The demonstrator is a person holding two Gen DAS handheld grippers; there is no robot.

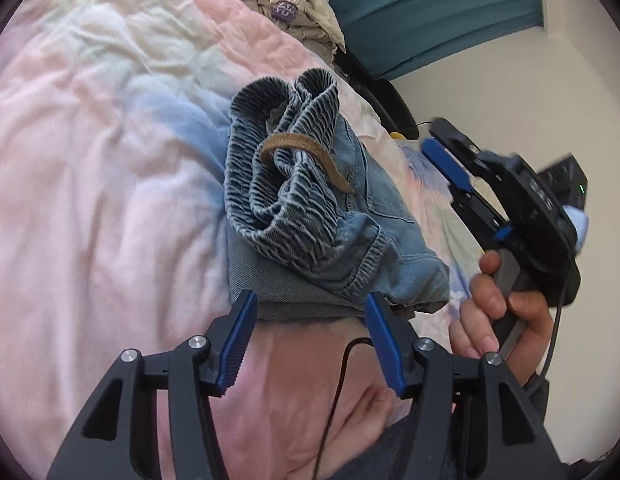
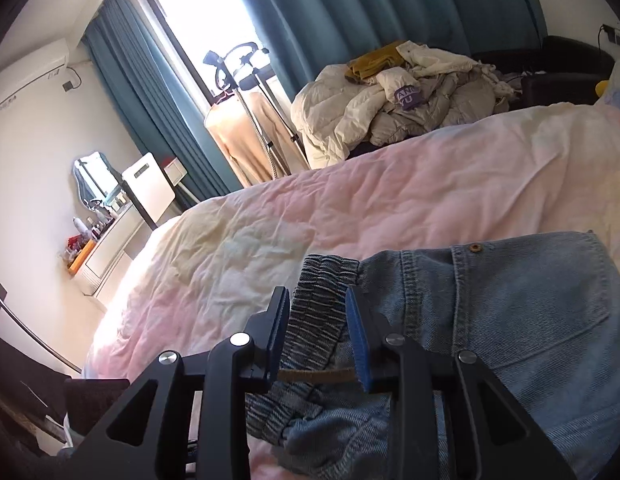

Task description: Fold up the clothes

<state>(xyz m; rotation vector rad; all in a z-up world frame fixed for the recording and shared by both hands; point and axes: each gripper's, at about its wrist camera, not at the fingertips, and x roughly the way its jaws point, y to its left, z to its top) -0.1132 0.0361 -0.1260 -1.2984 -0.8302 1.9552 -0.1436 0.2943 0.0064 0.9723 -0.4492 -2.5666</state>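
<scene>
Grippers both stand with jaws apart, clamped on nothing. Left gripper (image 1: pixel 310 336) sits just short of the denim garment (image 1: pixel 310 208), near its folded edge. Right gripper (image 2: pixel 318 332) straddles the gathered elastic waistband (image 2: pixel 322 304) without closing. Garment lies bundled in layers on the pink quilt (image 1: pixel 89 200). Judged soft, fairly heavy, non-slip; thick seams and waistband offer the firmest hold. A brown drawstring (image 1: pixel 305 156) trails loose and could snag. Cream jackets (image 2: pixel 390 108) lie heaped well beyond.

Daylit, blown-out window (image 2: pixel 213 20), fisheye vignette
</scene>
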